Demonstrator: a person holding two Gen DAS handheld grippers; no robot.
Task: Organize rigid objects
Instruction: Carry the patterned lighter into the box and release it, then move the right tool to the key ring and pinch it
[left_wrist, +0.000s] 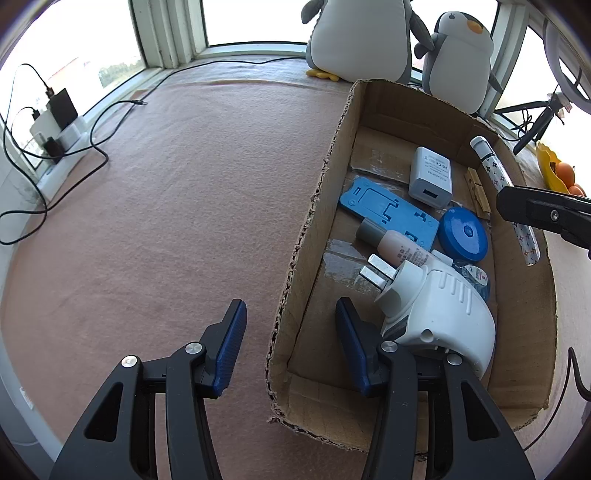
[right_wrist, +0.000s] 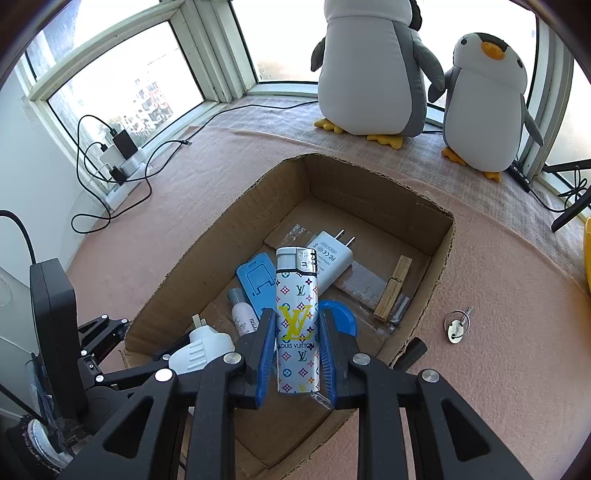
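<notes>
My right gripper (right_wrist: 297, 317) is shut on a white patterned lighter (right_wrist: 297, 314), held upright over the open cardboard box (right_wrist: 441, 236). The left wrist view shows the same lighter (left_wrist: 489, 162) at the box's right wall, with the right gripper (left_wrist: 517, 206) beside it. Inside lie a white charger (left_wrist: 430, 175), a blue phone stand (left_wrist: 388, 210), a blue round lid (left_wrist: 463, 232), a small bottle (left_wrist: 391, 245), a wooden clothespin (left_wrist: 478, 194) and a large white plug adapter (left_wrist: 439, 310). My left gripper (left_wrist: 290, 314) is open and straddles the box's left wall, its pads clear of the cardboard.
A small metal key ring (right_wrist: 458, 326) lies on the pink cloth right of the box. Two plush penguins (right_wrist: 369, 70) stand behind it by the window. A power strip (left_wrist: 61, 155) with chargers and trailing cables sits at the left, a tripod (left_wrist: 535, 122) and a yellow fruit bowl (left_wrist: 550, 166) at the right.
</notes>
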